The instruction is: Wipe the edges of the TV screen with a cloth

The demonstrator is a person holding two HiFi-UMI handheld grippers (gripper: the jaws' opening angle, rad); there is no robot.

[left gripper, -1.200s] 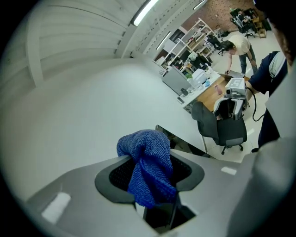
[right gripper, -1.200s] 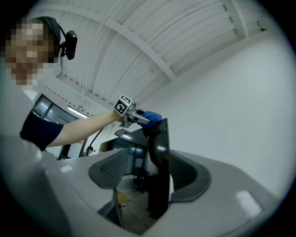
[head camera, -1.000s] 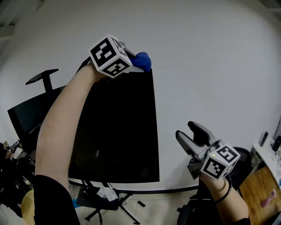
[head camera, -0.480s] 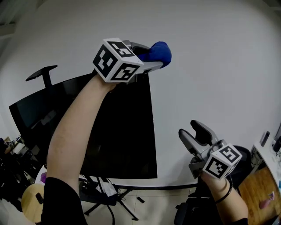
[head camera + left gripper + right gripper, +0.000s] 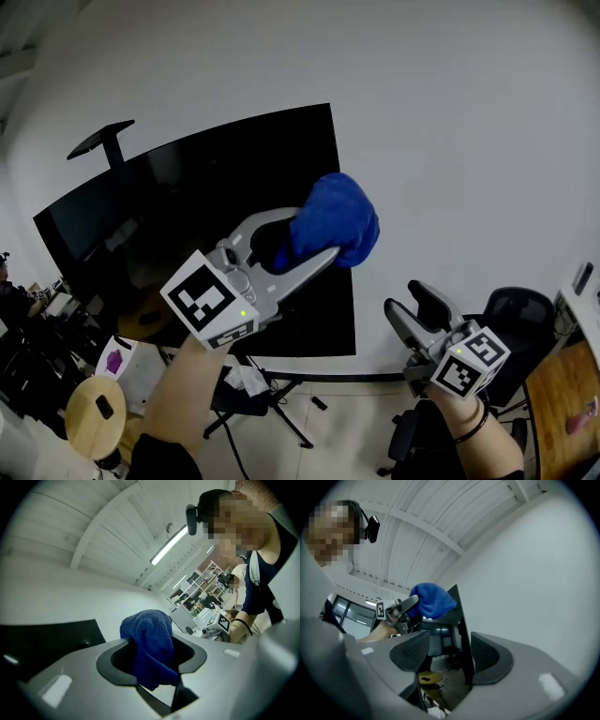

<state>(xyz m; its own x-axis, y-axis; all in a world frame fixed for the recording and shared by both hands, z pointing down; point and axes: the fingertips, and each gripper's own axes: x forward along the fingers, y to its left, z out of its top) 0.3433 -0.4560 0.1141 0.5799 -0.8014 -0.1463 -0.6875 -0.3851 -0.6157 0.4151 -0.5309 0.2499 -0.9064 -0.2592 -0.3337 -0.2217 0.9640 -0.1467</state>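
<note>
The black TV screen (image 5: 187, 234) stands in front of a white wall. My left gripper (image 5: 314, 239) is shut on a bunched blue cloth (image 5: 333, 220). The cloth sits over the TV's right edge, about halfway down. In the left gripper view the cloth (image 5: 150, 641) bulges out between the fingers, and a dark strip of the TV (image 5: 47, 639) shows at the left. My right gripper (image 5: 412, 314) is open and holds nothing, low and right of the TV. In the right gripper view the TV's edge (image 5: 464, 634) runs between the open fingers, with the cloth (image 5: 431, 599) beyond.
The TV stand's legs (image 5: 253, 422) spread on the floor below the screen. A round wooden stool (image 5: 94, 412) is at the lower left, a black office chair (image 5: 511, 314) at the right and a wooden desk (image 5: 562, 412) at the far right.
My left gripper has come down with the cloth from the TV's top right corner to the middle of the right edge. The right gripper has sunk slightly and stays open.
</note>
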